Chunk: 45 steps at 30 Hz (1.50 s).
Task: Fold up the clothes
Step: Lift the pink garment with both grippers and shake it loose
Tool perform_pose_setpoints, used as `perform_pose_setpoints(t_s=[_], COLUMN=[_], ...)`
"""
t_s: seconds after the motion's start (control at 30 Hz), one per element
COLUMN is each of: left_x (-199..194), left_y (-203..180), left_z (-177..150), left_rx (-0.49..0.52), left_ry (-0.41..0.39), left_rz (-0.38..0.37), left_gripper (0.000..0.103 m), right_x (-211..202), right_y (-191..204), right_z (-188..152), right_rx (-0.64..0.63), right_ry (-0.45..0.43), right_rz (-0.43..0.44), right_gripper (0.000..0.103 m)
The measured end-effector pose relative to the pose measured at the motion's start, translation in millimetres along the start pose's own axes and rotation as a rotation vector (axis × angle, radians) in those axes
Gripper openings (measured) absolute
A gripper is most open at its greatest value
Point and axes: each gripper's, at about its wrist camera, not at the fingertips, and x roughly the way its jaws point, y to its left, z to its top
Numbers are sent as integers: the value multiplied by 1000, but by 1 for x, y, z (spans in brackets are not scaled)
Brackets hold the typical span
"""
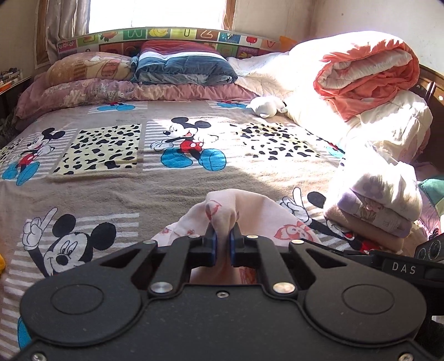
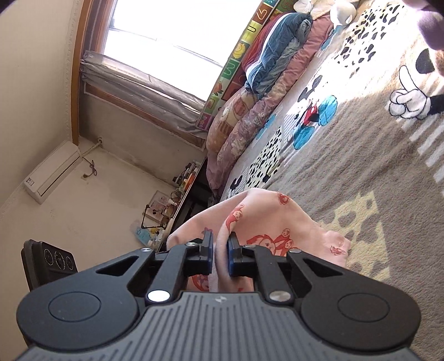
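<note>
we note a pink garment [image 1: 249,213] printed with small red cartoon animals, bunched and lifted off the near part of the bed [image 1: 155,191]. in the left wrist view a fold of it rises as a peak between the blue pads of the left gripper [image 1: 222,241]; the jaws are closed on that fold, with cloth filling the narrow gap. the rest of the garment spreads to both sides below the pads and drapes down toward the bedspread.

in the right wrist view the same pink garment [image 2: 266,222] is pinched by the right gripper [image 2: 220,257]; its jaws are likewise clamped on a thick ridge of fabric, and the cloth hangs out to the right, its far edge touching the bed [image 2: 360,155]. this camera is rolled, so the bed runs diagonally.

the bedspread is tan with cartoon-mouse panels and spotted yellow squares. to the right of the garment in the left view sits a stack of folded clothes [image 1: 380,205], lavender and beige, partly washed out by sunlight. beyond it lies a rolled orange and cream quilt [image 1: 369,69]. at the head of the bed we see pillows [image 1: 88,69] and a folded blue blanket [image 1: 183,66], with a bright window [image 1: 158,12] behind. part of the right gripper's body shows at the left view's right edge.
</note>
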Motion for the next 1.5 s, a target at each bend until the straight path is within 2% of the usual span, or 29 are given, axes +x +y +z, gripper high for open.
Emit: perform_pose_setpoints(t_s=[0.17, 0.27, 0.37, 0.53, 0.7, 0.9, 1.07, 1.23, 1.3, 1.37, 1.4, 1.5], left_x=[-20, -26, -28, -41, -70, -106, -121, -134, -143, -154, -161, -174], left_y=[-22, -23, -15, -13, -21, -32, -38, -36, -30, -22, -17, -5], left_z=[30, 15, -19, -96, -157, -230, -272, -305, -306, -303, -299, -282], left_rx=[37, 69, 84, 120, 97, 65, 1, -79, -109, -145, -165, -198], left_ry=[-138, -167, -158, -88, -20, 60, 129, 189, 200, 196, 178, 127], left_rz=[-70, -76, -71, -79, -82, -85, -67, -82, -117, -149, -157, -163], left_gripper=[6, 6, 6, 6, 6, 6, 6, 7, 16, 38, 43, 44], right_x=[-24, -35, -41, -49, -62, -83, -105, -124, -133, -142, -147, -163], right_y=[9, 12, 18, 8, -7, -5, 3, 10, 12, 17, 20, 33], right_z=[15, 19, 15, -19, -79, -146, -186, -218, -227, -231, -230, -220], right_rx=[-17, -32, -79, -95, -67, -48, -62, -83, -100, -108, -111, -151], right_ry=[-60, -72, -52, 22, 106, 192, 250, 311, 333, 338, 332, 281], right_rz=[-12, -11, -38, -87, -134, -171, -219, -262, -283, -302, -307, -310], right_gripper=[12, 12, 12, 12, 12, 12, 12, 12, 14, 15, 16, 25])
